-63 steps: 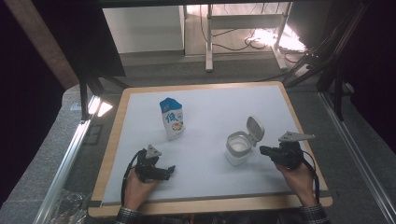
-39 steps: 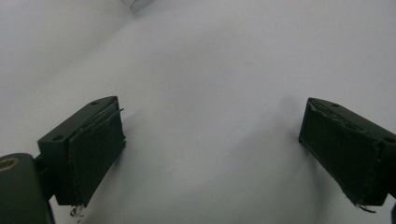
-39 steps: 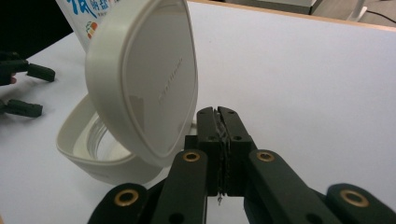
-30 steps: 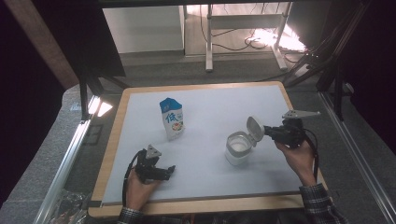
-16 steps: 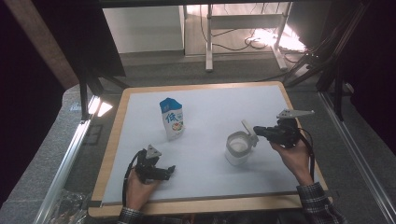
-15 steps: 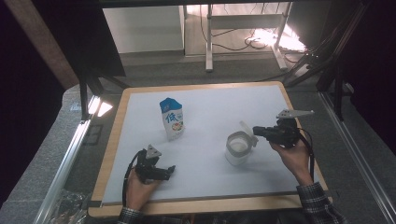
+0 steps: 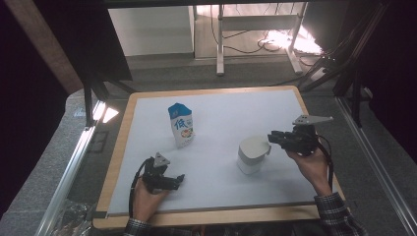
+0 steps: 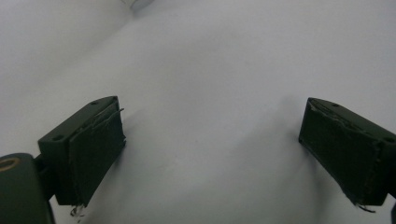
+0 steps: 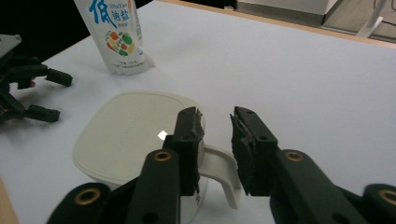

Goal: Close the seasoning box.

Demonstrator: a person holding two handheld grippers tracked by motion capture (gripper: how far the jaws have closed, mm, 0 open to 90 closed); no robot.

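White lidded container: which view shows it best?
Right gripper view: the white container sits close up, lid down, its tab just under the right tongs. High view shows it small and whole on the mat. Left gripper view gives no clear sight of it.

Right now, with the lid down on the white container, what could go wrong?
1. The right tool has just been opening, its jaws either side of the lid tab; pulling away at an angle could snag the tab and flip the lid back up.
2. The lid may only rest on the white container, unlatched.
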